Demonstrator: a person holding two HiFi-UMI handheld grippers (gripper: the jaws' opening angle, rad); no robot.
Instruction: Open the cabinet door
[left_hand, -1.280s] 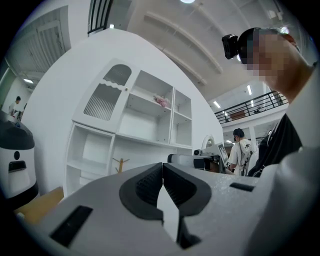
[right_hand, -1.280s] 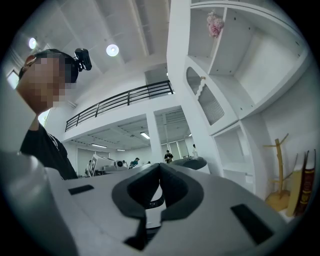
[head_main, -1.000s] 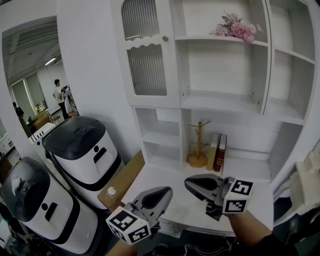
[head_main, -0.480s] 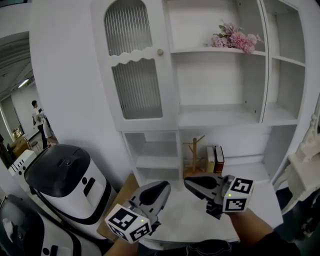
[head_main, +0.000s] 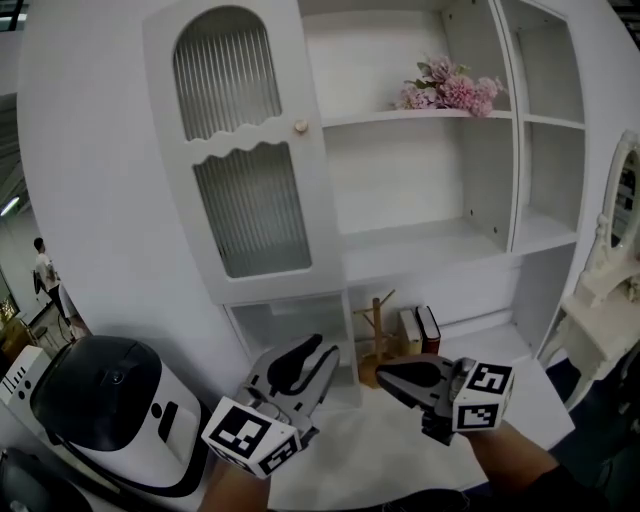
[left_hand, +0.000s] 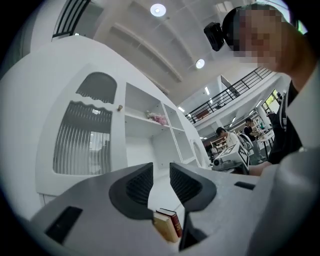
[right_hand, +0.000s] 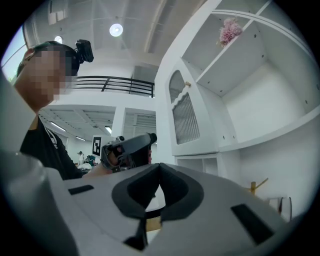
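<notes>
The white cabinet door (head_main: 245, 165) with ribbed glass panels stands closed at the upper left of the shelf unit, its small round knob (head_main: 300, 126) on the right edge. My left gripper (head_main: 312, 358) hangs well below the door, its jaws opening with nothing between them. In the left gripper view the door (left_hand: 85, 135) and knob (left_hand: 120, 107) lie ahead, above the jaws' gap (left_hand: 161, 172). My right gripper (head_main: 385, 372) floats beside the left, jaws shut and empty. The right gripper view shows the door (right_hand: 185, 117) at a distance.
Pink flowers (head_main: 445, 88) lie on the upper open shelf. Two books (head_main: 420, 328) and a wooden mug tree (head_main: 376, 335) stand at the back of the white desk (head_main: 400, 445). A white and black bin-like machine (head_main: 110, 400) sits lower left. An ornate white stand (head_main: 610, 270) is at the right.
Both grippers have risen toward the cabinet, and the view has tipped up onto the door. The left gripper's jaws, shut before, now stand apart.
</notes>
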